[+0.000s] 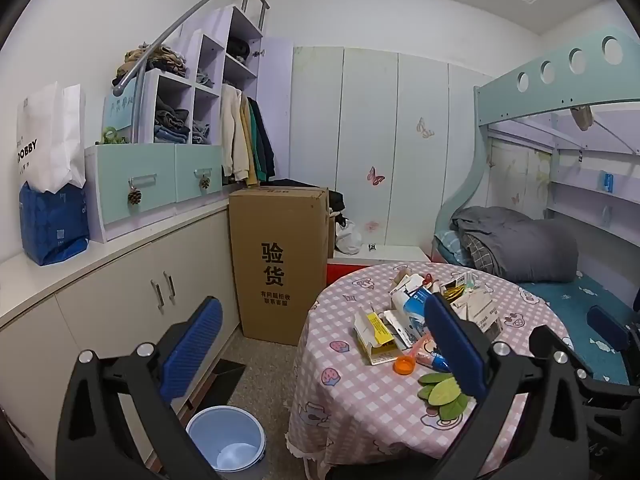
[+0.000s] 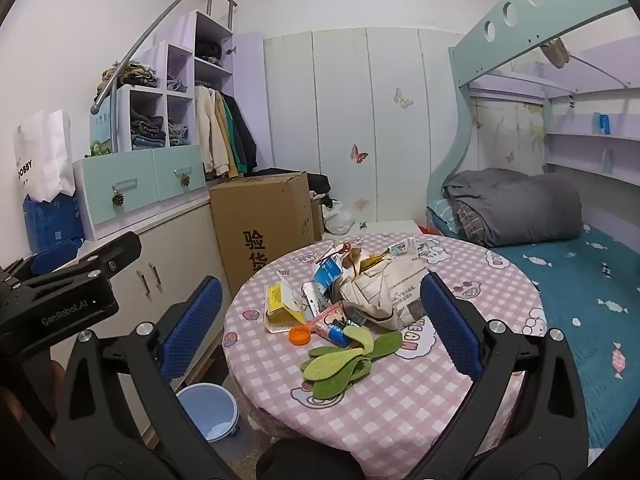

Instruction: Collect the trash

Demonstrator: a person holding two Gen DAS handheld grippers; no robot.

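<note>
White walls, bunk bed (image 1: pixel 560 80), stepped shelves (image 1: pixel 192 92), cardboard box (image 1: pixel 280 264)

A round bench (image 2: pixel 400 412) in a pink checked cloth is standing ahead of both tongs. Lying on it, from the near edge outward: green leaves (image 2: pixel 344 364), an orange cap (image 2: pixel 300 335), a yellow carton (image 2: pixel 282 307), a blue-and-white packet (image 2: pixel 329 272) and crumpled paper wrappers (image 2: pixel 394 284). A pale blue bucket (image 1: pixel 226 444) is sitting on the floor (image 1: pixel 264 364), below the left tongs.

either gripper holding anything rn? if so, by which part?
Nothing held. Left gripper and right gripper are both open and empty above the table; the trash pile is untouched.
</note>
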